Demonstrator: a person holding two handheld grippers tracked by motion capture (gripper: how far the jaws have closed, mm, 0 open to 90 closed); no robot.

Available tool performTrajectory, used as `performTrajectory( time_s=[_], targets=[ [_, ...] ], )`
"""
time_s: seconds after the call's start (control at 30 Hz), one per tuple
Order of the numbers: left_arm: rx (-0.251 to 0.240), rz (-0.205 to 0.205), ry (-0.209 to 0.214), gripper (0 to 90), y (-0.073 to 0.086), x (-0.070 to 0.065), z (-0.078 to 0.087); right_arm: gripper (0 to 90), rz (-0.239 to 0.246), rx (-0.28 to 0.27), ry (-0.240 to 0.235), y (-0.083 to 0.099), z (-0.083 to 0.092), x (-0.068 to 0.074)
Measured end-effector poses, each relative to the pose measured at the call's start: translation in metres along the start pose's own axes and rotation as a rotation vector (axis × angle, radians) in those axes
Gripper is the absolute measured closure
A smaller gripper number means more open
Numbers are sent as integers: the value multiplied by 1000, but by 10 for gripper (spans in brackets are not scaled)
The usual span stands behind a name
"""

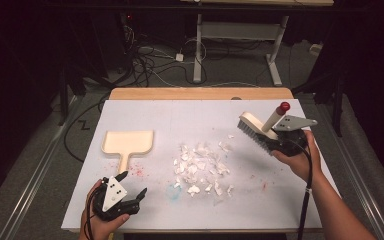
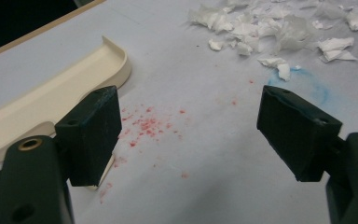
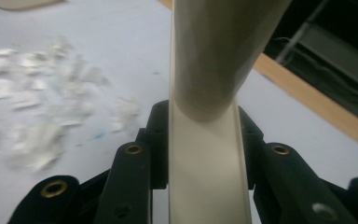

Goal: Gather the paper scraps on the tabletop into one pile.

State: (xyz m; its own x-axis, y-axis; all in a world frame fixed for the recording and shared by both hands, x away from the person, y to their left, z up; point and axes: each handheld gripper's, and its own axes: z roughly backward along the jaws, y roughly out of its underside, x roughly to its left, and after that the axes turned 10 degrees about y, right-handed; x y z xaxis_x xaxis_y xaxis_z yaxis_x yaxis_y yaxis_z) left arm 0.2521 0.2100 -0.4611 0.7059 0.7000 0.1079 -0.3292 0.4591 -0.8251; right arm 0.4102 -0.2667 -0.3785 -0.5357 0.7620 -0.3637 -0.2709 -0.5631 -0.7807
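Two grippers work over a matte white board point(image 1: 130, 200) laid on a wooden table point(image 1: 200, 93). From the high view, the right gripper point(image 1: 272, 141) pinches a cream plastic brush point(image 1: 256, 128) with dark bristles and a red-capped handle, held up just off the board's right side. A loose heap of torn white paper scraps point(image 1: 200, 167), crumpled and jagged, lies mid-board. A flat cream dustpan point(image 1: 128, 143), squarish with a low rim and short handle, rests to the left. The left gripper point(image 1: 130, 186) hovers near the pan's handle, jaws spread and holding nothing.

In the left gripper view, the two blocky black jaws stand wide apart over red specks point(image 2: 144, 126), with the dustpan's point(image 2: 51, 100) smooth curved rim beside one jaw and paper scraps point(image 2: 270, 28) beyond.

In the right gripper view, jaws press on the smooth cream brush point(image 3: 209, 158), paper scraps point(image 3: 42, 102) blurred to the left.
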Motion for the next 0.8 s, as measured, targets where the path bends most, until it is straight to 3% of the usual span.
performTrajectory(
  time_s=[0.1, 0.17, 0.2, 0.27, 0.43, 0.8],
  targets=[
    [7, -2, 2, 211, 0, -1, 0, 682, 9, 8, 5, -4, -13, -1],
    [8, 0, 2, 211, 1, -2, 1, 682, 29, 37, 33, -9, -35, 0],
    [11, 1, 2, 211, 1, -2, 1, 682, 29, 37, 33, -9, -35, 0],
    [11, -1, 2, 211, 1, -3, 1, 682, 70, 76, 61, -12, -56, 6],
    [13, 7, 13, 211, 3, -1, 0, 682, 115, 126, 73, -12, -81, 17],
    [18, -2, 25, 211, 2, -2, -2, 683, 140, 144, 40, -14, -96, 41]
  ],
)
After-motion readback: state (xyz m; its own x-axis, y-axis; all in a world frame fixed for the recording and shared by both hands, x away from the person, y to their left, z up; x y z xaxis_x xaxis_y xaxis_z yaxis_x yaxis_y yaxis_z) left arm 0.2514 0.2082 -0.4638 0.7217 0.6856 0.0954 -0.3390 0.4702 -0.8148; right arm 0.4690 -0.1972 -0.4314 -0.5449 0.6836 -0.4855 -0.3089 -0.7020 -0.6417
